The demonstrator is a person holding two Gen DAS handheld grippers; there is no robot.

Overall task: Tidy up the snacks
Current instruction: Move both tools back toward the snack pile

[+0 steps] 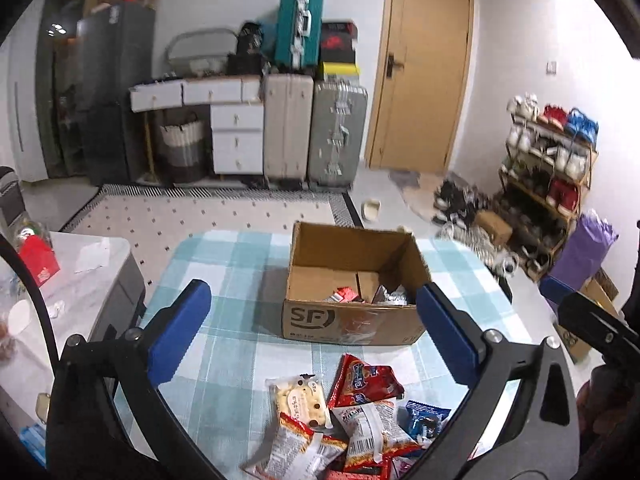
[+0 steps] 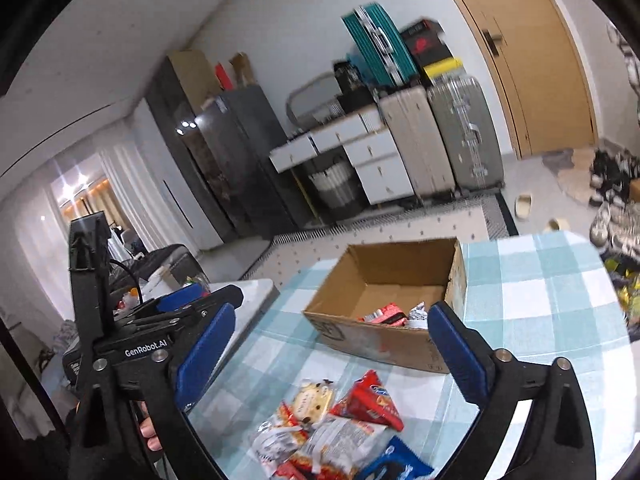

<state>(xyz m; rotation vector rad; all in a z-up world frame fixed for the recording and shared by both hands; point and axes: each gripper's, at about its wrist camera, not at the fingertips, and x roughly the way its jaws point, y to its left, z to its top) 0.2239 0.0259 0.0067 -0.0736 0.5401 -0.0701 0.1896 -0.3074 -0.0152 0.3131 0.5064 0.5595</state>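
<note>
An open cardboard box (image 1: 352, 320) marked SF stands on the checked tablecloth (image 1: 232, 272) and holds a few snack packets (image 1: 344, 295). It also shows in the right wrist view (image 2: 372, 340). A pile of snack packets (image 1: 352, 420) lies on the cloth in front of the box, among them a red bag (image 1: 368, 384), a cream biscuit pack (image 1: 298, 400) and a blue pack (image 1: 426, 420). The pile shows in the right wrist view too (image 2: 336, 428). My left gripper (image 1: 316, 336) is open and empty above the pile. My right gripper (image 2: 332, 348) is open and empty above the pile, beside the left gripper (image 2: 168, 320).
A white side table (image 1: 80, 280) with small items stands left of the cloth. Suitcases (image 1: 316, 128), white drawers (image 1: 236, 136) and a wooden door (image 1: 420, 68) line the far wall. A shoe rack (image 1: 548, 168) stands at the right.
</note>
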